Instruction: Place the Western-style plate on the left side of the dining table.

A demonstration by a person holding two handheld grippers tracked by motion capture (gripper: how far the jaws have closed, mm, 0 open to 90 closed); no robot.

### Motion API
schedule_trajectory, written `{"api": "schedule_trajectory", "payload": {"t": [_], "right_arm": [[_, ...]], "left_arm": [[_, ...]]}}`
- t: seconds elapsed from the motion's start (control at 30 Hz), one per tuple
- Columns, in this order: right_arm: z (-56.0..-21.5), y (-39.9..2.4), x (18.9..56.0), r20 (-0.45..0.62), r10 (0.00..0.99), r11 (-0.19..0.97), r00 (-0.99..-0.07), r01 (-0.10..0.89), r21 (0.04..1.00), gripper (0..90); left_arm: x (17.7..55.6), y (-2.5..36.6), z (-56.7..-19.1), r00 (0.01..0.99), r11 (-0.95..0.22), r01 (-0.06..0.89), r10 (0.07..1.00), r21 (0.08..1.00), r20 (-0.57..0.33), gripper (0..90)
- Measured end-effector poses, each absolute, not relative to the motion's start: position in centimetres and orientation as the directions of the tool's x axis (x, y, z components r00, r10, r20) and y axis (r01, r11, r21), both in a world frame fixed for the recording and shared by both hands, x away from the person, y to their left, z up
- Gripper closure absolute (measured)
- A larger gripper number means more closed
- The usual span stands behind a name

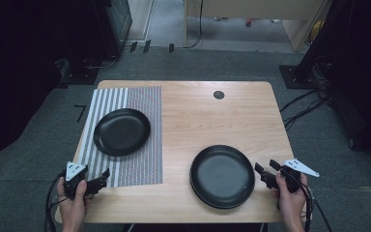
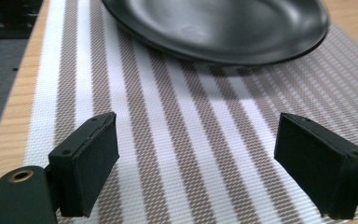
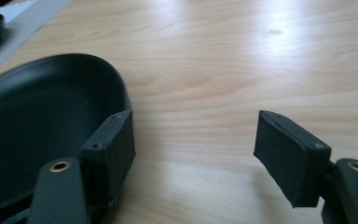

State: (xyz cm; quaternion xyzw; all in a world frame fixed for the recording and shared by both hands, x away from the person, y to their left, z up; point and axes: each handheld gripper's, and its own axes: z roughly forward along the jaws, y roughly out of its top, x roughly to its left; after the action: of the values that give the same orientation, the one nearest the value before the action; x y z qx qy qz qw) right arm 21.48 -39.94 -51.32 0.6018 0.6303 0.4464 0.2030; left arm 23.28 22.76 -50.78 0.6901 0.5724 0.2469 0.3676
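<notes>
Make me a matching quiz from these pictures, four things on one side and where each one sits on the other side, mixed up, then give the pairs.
Things
1. round black plate on the left
2. stack of round black plates on the right
3. small dark round disc
4. left gripper

Places
A. on the bare light wooden table, just left of the open right gripper
B. near the table's far edge
C. on the striped grey and white placemat
D. jaws open over the placemat's near edge

Pairs: 1-C, 2-A, 3-B, 4-D
</notes>
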Motion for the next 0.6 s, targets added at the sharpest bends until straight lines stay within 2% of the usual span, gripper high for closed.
{"api": "schedule_trajectory", "payload": {"t": [0.1, 0.23, 0.4, 0.6], "right_arm": [[-51.7, -40.6, 21.0, 0.258, 0.950, -0.107, -0.177, 0.591, 0.799, 27.7], [-52.4, -41.5, 20.3, 0.209, 0.969, -0.076, -0.133, 0.642, 0.763, 26.0], [-52.4, -41.5, 20.0, 0.172, 0.976, -0.043, -0.135, 0.654, 0.755, 24.3], [-52.5, -40.1, 20.0, 0.030, 0.989, 0.078, -0.148, 0.666, 0.742, 21.8]], "left_arm": [[23.1, 22.9, -51.0, 0.208, -0.096, 0.611, 0.977, 0.786, -0.042, 13.4], [23.2, 23.2, -51.3, 0.193, -0.096, 0.633, 0.981, 0.768, -0.036, 13.3], [23.4, 23.1, -51.8, 0.193, -0.114, 0.661, 0.981, 0.742, -0.022, 13.1], [23.4, 22.9, -51.8, 0.192, -0.130, 0.665, 0.981, 0.735, 0.000, 12.8]]}}
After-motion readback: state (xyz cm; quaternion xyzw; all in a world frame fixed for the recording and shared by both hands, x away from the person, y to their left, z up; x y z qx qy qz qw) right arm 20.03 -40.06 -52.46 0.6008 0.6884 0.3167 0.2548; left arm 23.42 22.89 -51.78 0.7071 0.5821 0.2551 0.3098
